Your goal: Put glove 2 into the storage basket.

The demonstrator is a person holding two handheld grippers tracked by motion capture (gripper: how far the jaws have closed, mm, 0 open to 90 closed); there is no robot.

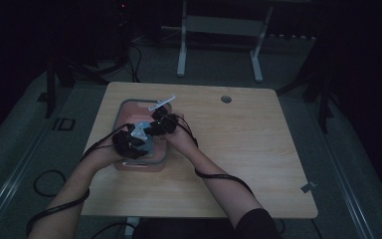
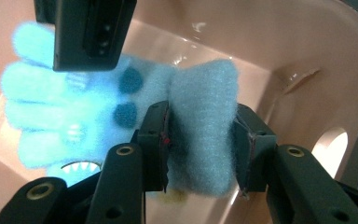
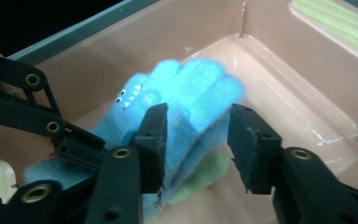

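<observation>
From the high view, both hands are working over a pink bin [image 1: 129, 107] sitting on the left half of the wooden desk [image 1: 238, 149]. The left gripper [image 1: 129, 143] is hovering over the near end of the bin and the right gripper [image 1: 163, 123] is sitting over its far right side. It's pretty dark up there, so I can't really make out what's inside the bin from this angle.

In the left gripper view, the left gripper [image 2: 204, 140] is straddling the cuff of a fuzzy blue glove [image 2: 74, 107] lying on the floor of the bin [image 2: 279, 51]. The cuff is sitting right between the pads; the left pad looks to be touching it, the right one is just about off it, so I'd call it spread rather than pinching. The right gripper's body is hanging above the glove's fingers.

In the right gripper view, the right gripper [image 3: 196, 140] is standing spread around the fingers of the glove [image 3: 186, 93], with a gap showing on the right side. Something yellow-green [image 3: 205, 175] is lying under the glove in the bin [image 3: 284, 74].
</observation>
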